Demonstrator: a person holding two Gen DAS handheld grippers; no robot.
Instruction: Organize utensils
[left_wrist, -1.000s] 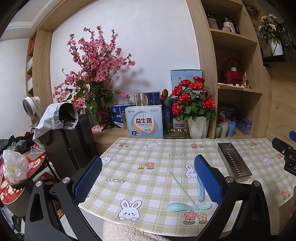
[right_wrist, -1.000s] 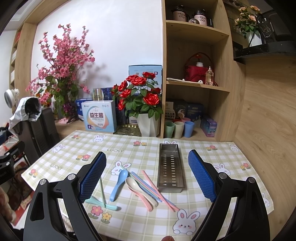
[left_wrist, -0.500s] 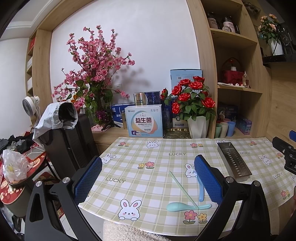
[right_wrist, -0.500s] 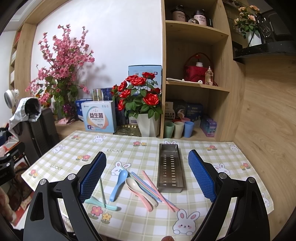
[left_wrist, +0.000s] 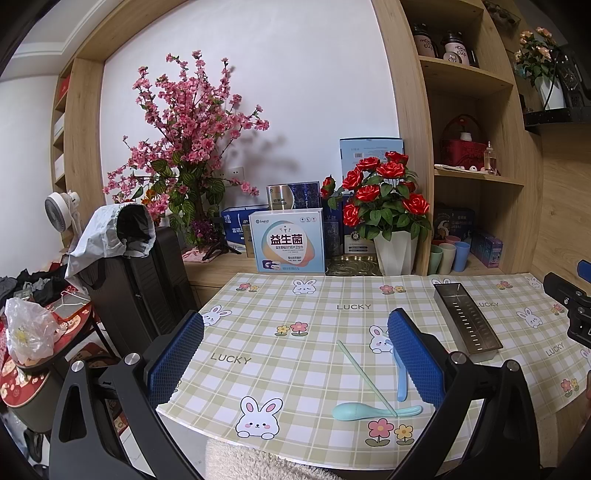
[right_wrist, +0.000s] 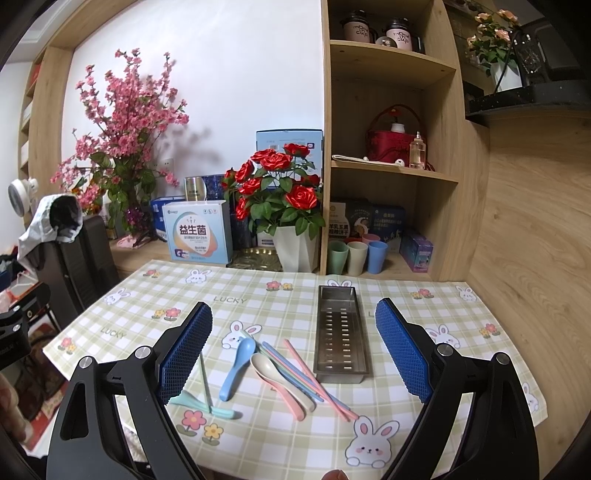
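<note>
Each hand-held gripper, the left hand-held gripper (left_wrist: 295, 354) and the right hand-held gripper (right_wrist: 293, 349), has two black plastic arms with triangular cut-outs and round silver screws (right_wrist: 142, 352) at the joints. The fingers (right_wrist: 186, 347) carry flat blue pads with a fine dimpled texture.

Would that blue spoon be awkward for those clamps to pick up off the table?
Probably a bit. The blue spoon lies flat on the tablecloth, so its thin handle leaves little to pinch. It looks like light plastic, likely stiff, and might slide if nudged.
</note>
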